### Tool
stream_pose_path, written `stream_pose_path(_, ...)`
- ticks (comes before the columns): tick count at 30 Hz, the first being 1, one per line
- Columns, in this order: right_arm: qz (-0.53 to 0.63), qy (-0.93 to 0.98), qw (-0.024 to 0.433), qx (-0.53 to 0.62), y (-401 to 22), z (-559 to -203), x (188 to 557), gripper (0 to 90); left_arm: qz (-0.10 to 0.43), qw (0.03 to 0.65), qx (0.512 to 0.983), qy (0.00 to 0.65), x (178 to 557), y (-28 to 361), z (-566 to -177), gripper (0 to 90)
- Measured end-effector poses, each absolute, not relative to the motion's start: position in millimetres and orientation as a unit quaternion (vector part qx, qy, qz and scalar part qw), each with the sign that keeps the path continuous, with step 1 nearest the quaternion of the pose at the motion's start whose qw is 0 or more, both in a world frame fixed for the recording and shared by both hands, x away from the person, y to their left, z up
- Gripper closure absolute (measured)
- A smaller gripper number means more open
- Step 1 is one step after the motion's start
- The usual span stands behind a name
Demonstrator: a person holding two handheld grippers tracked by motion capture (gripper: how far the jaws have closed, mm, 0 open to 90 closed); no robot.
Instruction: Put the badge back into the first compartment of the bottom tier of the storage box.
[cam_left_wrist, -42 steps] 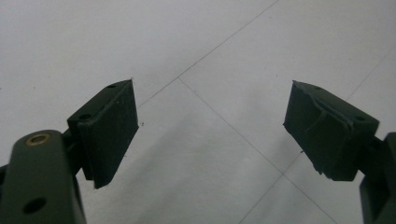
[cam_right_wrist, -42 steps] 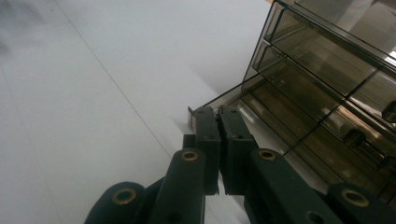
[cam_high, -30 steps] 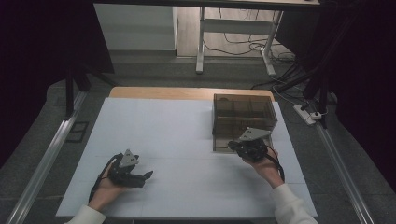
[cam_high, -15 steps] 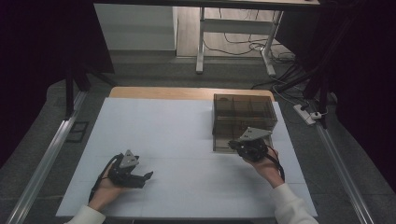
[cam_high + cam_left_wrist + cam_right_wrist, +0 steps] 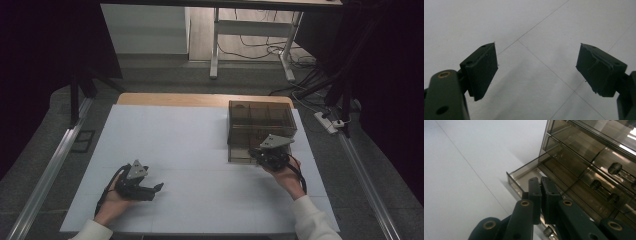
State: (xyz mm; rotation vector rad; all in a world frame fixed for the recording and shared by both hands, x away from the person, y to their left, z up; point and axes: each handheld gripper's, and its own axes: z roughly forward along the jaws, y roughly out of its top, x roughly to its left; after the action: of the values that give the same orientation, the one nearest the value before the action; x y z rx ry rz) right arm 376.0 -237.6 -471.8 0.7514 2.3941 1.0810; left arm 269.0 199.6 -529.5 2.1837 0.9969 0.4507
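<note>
**Two hand-held tools at a smoked-plastic drawer cabinet**

Nearest the viewer, the person's left hand rests on the white table at its front left, holding the left tool low over the surface and pointing toward the table's middle. In the left gripper view the left tool's two black jaws stand spread wide, with bare table between them; thin seam lines cross the surface beneath. A grey three-cornered plate sits on top of this tool.

Farther back on the right, the right hand holds the right tool against the lower front of the drawer cabinet. In the right gripper view the right tool's jaws are pressed together, almost touching; whether anything thin is pinched between them cannot be told. Just beyond their tips lies a bottom drawer, pulled partly out of the cabinet, its transparent front wall toward the table. Higher drawers stay flush, with small dark knobs on their fronts.

The cabinet stands at the table's right rear, near the wooden far edge.
</note>
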Motion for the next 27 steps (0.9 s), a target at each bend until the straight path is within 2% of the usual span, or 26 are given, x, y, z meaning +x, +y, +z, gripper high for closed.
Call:
stream_pose_path(12, 0.398, 0.853, 0.200, 0.274, -223.2, -475.1, 391.8, 86.0, 0.174, 0.345, 0.838, 0.384, 269.2, 199.4, -529.0, 17.3)
stream_pose_path(16, 0.397, 0.849, 0.204, 0.282, -221.0, -479.0, 396.2, 70.6, 0.175, 0.346, 0.838, 0.385, 268.6, 200.0, -528.5, 17.2)
stream_pose_path(27, 0.408, 0.846, 0.203, 0.276, -228.9, -474.1, 388.7, 59.1, 0.176, 0.346, 0.837, 0.385, 268.2, 200.6, -528.3, 17.2)
